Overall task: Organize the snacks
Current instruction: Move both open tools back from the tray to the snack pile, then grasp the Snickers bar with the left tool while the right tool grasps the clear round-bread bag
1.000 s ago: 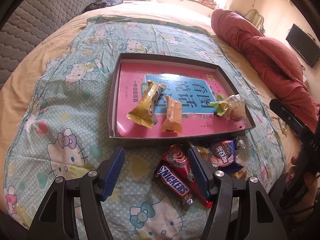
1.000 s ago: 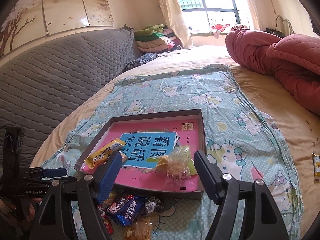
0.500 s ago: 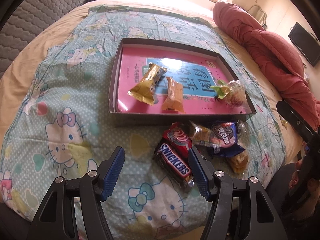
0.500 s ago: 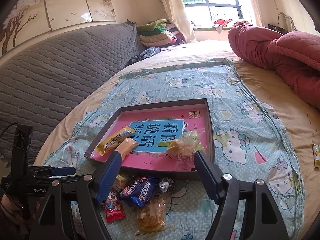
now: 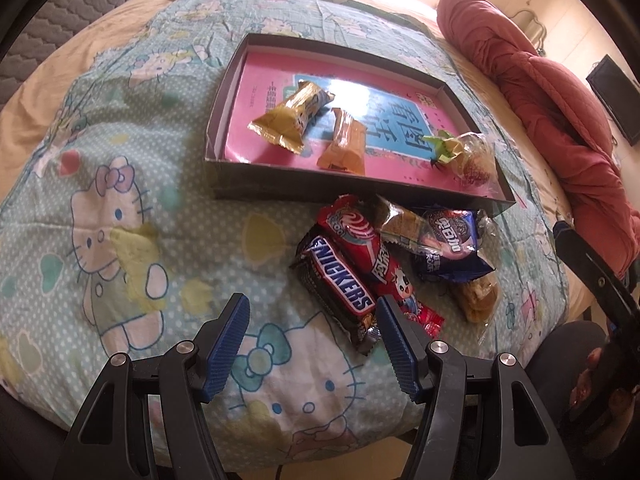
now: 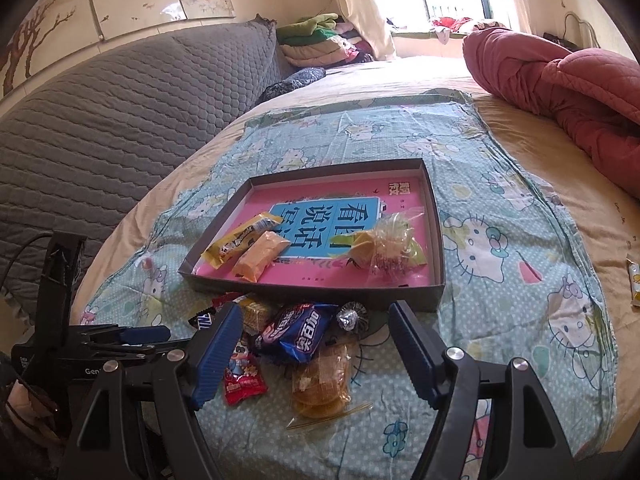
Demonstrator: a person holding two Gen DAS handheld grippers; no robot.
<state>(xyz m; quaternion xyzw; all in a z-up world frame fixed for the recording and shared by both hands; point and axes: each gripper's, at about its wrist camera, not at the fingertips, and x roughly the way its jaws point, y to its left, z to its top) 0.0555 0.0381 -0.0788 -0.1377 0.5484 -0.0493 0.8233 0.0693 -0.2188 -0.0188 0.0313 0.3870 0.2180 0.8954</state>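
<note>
So there's a shallow tray (image 5: 224,128) sitting on a cartoon-cat sheet (image 5: 120,216) on the bed, and three snacks are already in it: a yellow pack (image 5: 290,118), an orange pack (image 5: 346,142) just beside it, and a clear bag (image 5: 474,158) over at the far right end. The rest is piled on the sheet right in front of the tray: Snickers (image 5: 340,284), a red pack (image 5: 374,252) touching it, a blue cookie pack (image 5: 452,244), and clear-wrapped biscuits (image 6: 320,378). The left hand-held gripper (image 5: 312,338) hangs over the sheet with its jaws spread and empty, the Snickers' end just inside its right finger. The right hand-held gripper (image 6: 316,346) is spread too, nothing pinched, above the blue pack and biscuits.
</note>
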